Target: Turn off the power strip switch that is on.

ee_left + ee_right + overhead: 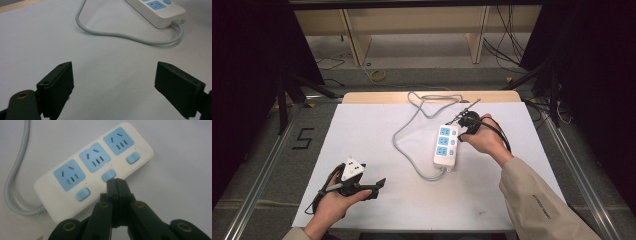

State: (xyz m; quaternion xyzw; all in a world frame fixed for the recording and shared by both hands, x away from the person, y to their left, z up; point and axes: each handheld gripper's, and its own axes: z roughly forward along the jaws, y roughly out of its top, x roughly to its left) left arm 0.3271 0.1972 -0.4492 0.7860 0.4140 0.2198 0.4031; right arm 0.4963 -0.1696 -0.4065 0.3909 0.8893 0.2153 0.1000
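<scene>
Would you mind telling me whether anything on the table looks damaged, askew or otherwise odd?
Nothing stands out. The white power strip lies flat and intact, its grey cord merely looping loosely across the white table.

Power strip [446, 145] and cord [409, 131] mid-table

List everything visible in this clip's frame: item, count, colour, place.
Power strip: one, white with three blue sockets and three blue switches, right of centre on the sheet.
Cord: one, grey, runs from the strip's near end, loops left and up to the table's far edge.
Sheet: one, white, covers the table.
Table: one, light wood, far edge showing past the sheet.
Left gripper: black, jaws wide apart, near left, holding nothing.
Right gripper: black, jaws together, tips at the strip's middle switch.
Hands: two, left hand, right hand, beige sleeve.
</scene>
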